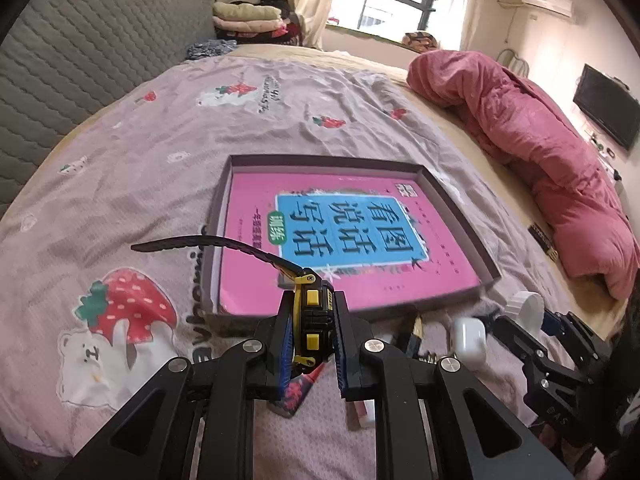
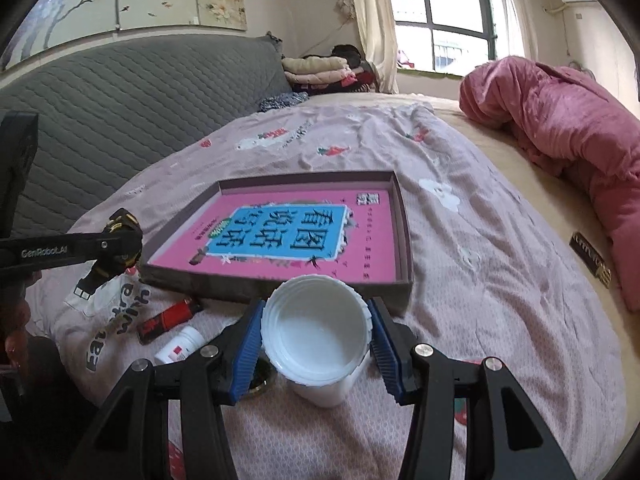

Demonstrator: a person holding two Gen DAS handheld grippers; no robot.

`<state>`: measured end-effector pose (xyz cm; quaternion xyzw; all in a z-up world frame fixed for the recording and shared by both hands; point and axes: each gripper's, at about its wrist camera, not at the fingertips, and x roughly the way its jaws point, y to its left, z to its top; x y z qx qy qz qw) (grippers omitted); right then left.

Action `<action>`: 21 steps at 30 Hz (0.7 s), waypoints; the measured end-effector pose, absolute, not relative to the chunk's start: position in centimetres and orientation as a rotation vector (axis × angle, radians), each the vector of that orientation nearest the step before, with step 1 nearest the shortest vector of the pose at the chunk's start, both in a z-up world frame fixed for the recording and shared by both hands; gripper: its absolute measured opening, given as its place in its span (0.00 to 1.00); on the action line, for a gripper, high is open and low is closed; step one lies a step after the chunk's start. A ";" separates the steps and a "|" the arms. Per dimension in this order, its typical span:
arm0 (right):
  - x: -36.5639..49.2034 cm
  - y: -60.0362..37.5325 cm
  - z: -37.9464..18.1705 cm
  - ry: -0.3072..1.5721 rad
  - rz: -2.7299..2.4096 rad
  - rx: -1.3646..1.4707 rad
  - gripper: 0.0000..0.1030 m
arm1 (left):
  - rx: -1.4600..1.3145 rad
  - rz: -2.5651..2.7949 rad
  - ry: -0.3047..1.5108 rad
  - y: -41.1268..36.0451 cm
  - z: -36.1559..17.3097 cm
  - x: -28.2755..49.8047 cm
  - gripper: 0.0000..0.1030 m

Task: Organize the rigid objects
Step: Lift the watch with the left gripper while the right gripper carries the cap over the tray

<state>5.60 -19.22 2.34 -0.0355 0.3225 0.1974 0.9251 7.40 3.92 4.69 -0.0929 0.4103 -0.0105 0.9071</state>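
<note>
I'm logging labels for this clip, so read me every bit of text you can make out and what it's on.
"GenRobot.AI": side of the left gripper, in the right wrist view.
"看图说话写话": blue panel on the pink book in the shallow box.
"训练": green badge on the same book.
"Eat", "with": pink blanket, partly covered.
Small print on the book, the white bottle label and the red lighter: too small to read.

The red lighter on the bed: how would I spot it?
Find the shallow box holding a pink book on the strawberry bedspread. Just before its near left corner lies the red lighter, beside a small white bottle. It is the only red, slim thing there.
</note>
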 end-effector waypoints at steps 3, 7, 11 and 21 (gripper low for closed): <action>6.2 -19.1 2.7 0.635 0.409 -0.082 0.50 | -0.205 -0.010 0.843 4.1 4.8 7.9 0.17; 7.3 -19.3 3.0 0.620 0.414 -0.074 0.50 | -0.193 0.004 0.841 3.9 4.6 8.5 0.17; 8.6 -19.8 2.8 0.630 0.416 -0.051 0.50 | -0.196 0.012 0.846 3.8 4.3 9.6 0.17; 11.6 -20.3 3.2 0.620 0.409 -0.012 0.50 | -0.176 0.027 0.847 3.4 3.3 12.7 0.17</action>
